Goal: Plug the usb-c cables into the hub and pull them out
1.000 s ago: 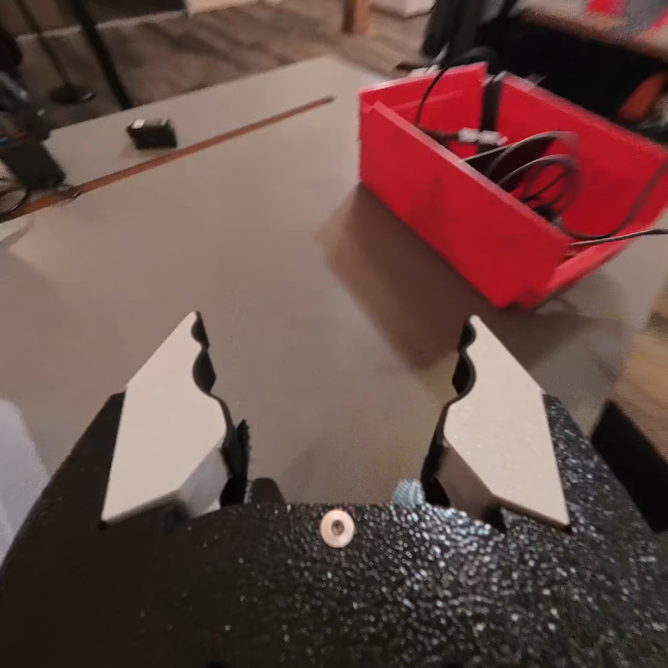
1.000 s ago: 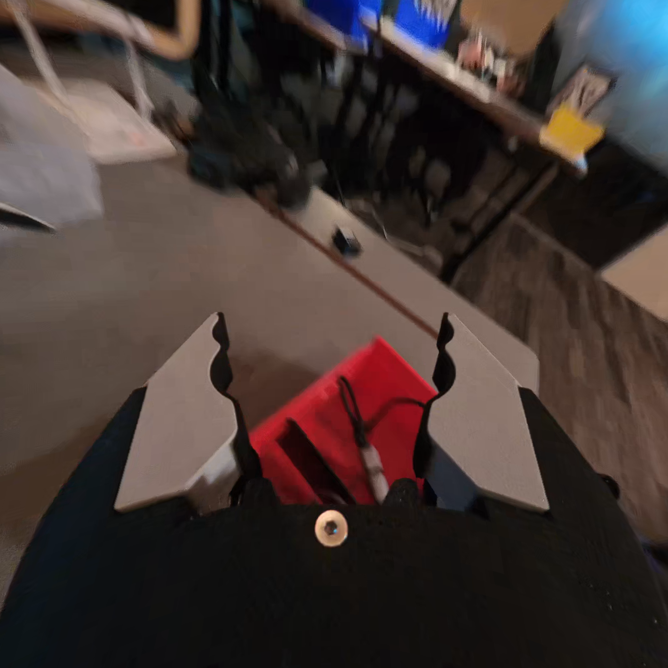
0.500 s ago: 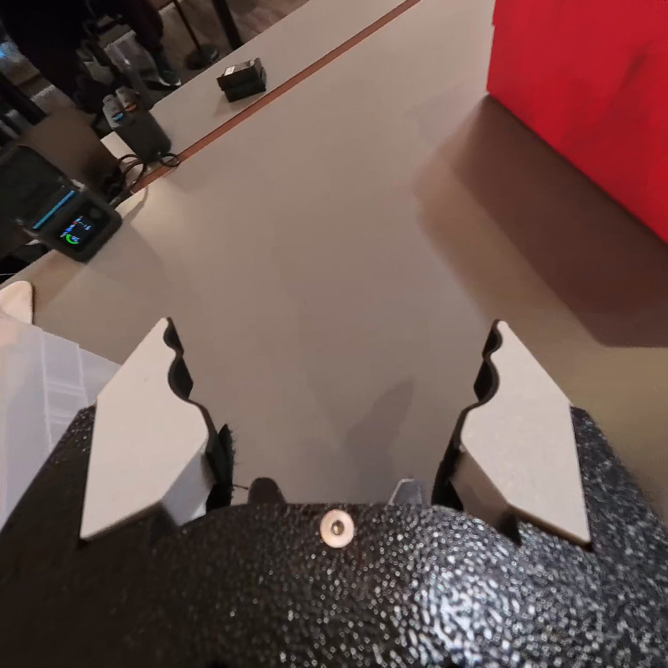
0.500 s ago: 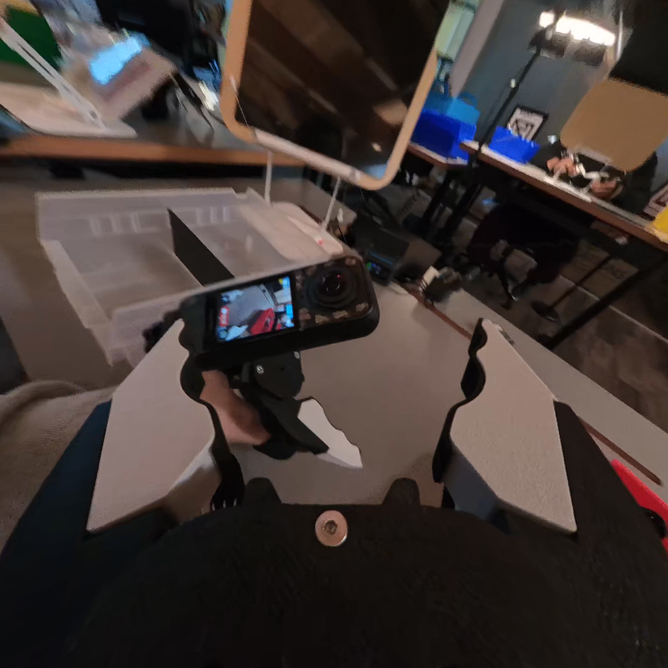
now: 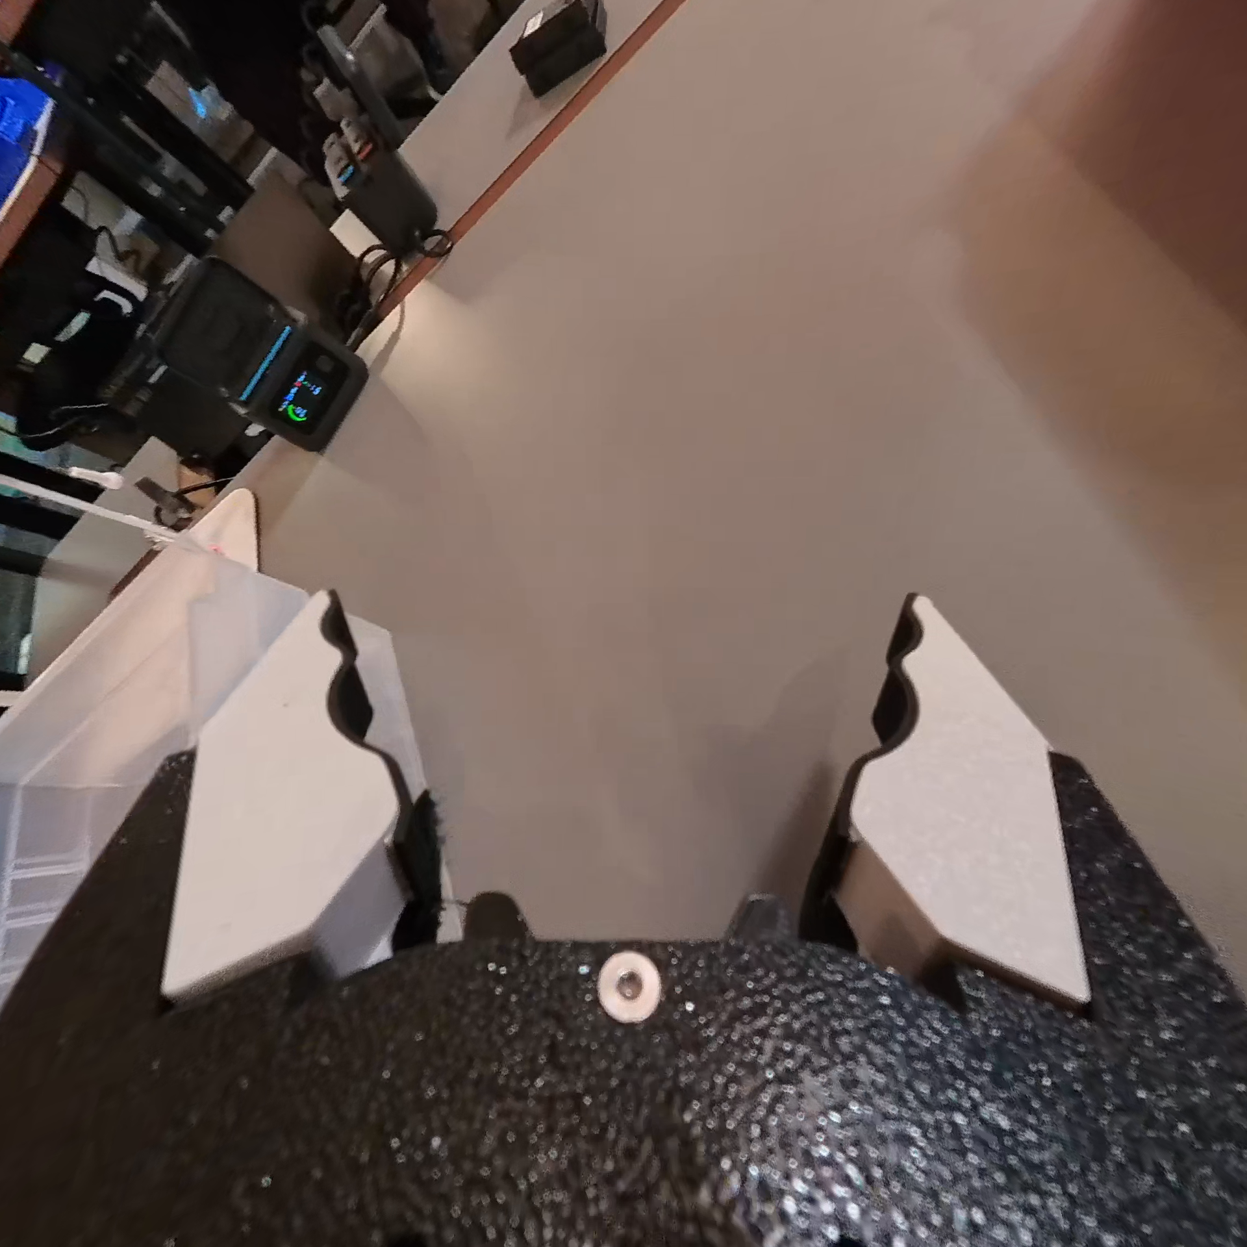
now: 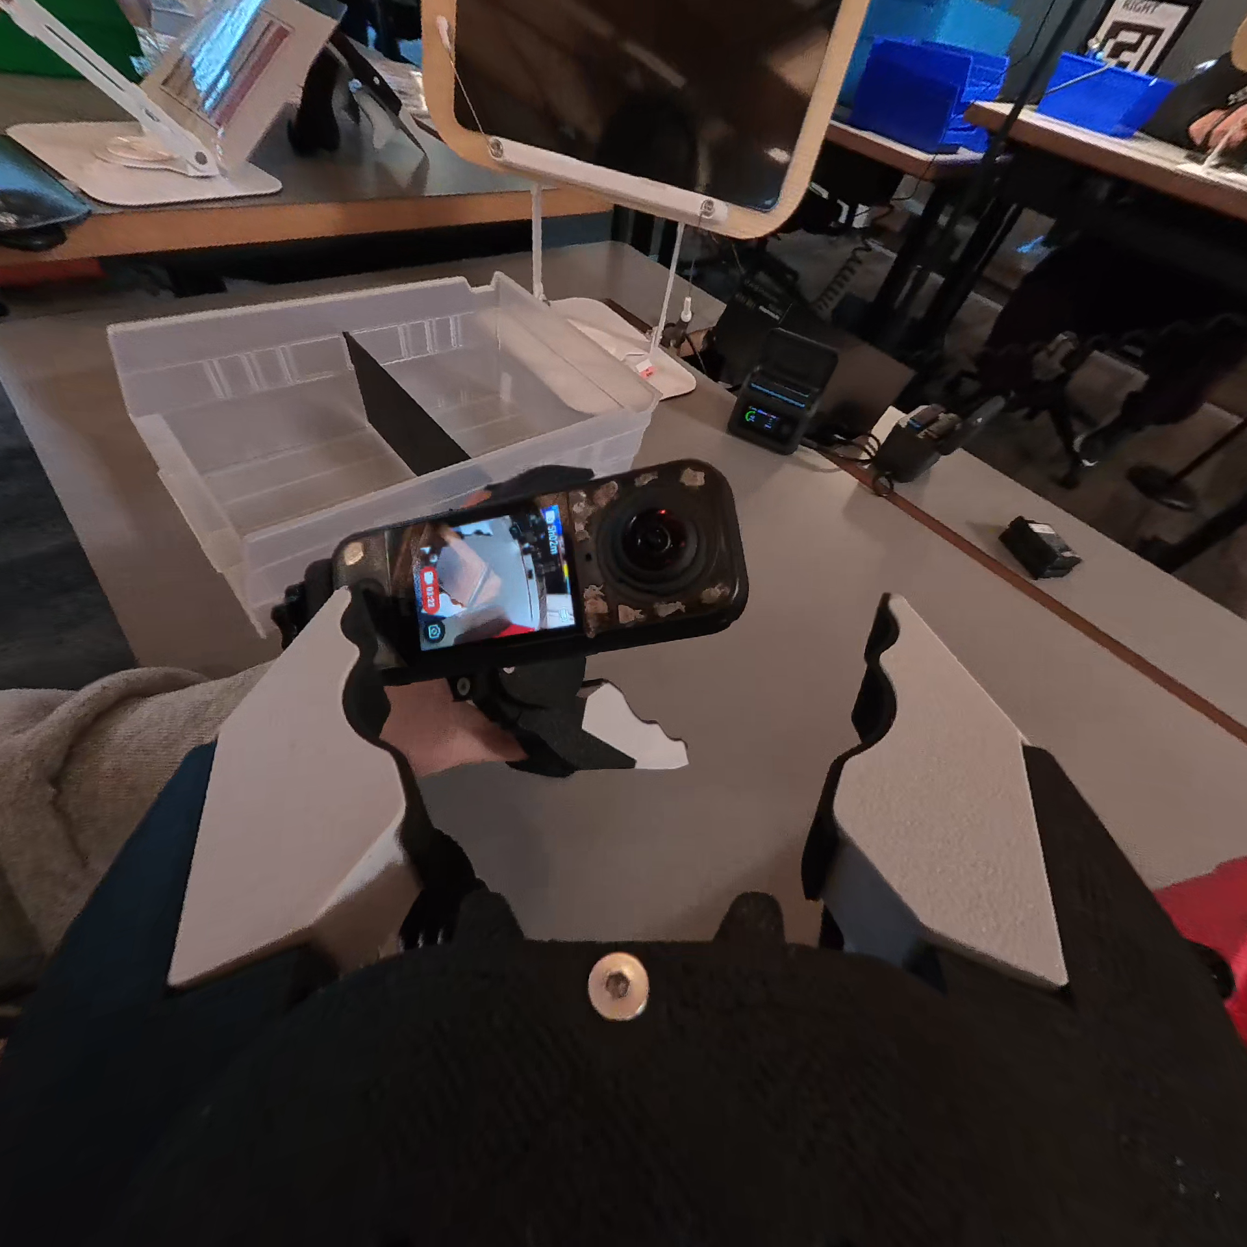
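Observation:
My left gripper is open and empty above the bare grey table. My right gripper is also open and empty, with nothing between its fingers. In the right wrist view the left gripper shows farther off, held by a hand, with its black camera facing me. Only a corner of the red bin shows at the right edge. No cable or hub shows in either view.
A clear plastic bin with a black divider stands on the table's left; its corner shows in the left wrist view. Near the table's far edge are a small black device with a lit screen, a black box and a framed panel on a stand. Across from one pair of fingers to the other is roughly 15 cm.
Both views have swung left, away from the red bin with cables, towards the clear bin. Both grippers' jaws have opened wider. The left gripper has come into the right wrist view.

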Tool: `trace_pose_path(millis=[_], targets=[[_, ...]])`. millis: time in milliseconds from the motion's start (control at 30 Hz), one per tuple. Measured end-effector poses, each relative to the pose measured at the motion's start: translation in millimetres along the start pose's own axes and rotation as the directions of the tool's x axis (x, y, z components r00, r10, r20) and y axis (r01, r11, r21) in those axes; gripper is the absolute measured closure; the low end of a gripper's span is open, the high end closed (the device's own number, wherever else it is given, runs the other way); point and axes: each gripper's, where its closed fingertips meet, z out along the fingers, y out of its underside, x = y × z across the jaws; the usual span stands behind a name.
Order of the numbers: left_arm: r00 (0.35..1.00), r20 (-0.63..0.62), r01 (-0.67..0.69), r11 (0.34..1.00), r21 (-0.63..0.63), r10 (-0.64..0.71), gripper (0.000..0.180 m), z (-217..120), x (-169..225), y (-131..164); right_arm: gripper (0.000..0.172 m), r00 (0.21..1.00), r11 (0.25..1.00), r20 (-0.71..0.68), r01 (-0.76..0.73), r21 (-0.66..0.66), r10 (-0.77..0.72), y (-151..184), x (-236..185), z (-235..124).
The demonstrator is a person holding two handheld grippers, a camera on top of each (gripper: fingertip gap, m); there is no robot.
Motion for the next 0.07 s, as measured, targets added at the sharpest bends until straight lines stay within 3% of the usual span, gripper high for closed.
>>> trace_pose_path(millis=[67], targets=[[0.999,0.028,-0.019,1.000,0.020,0.019,0.034,-2.6,-4.5,-3.9,0.032,1.000,1.000,0.026,-0.012,0.010,0.011,-0.6,-2.5,-1.1]])
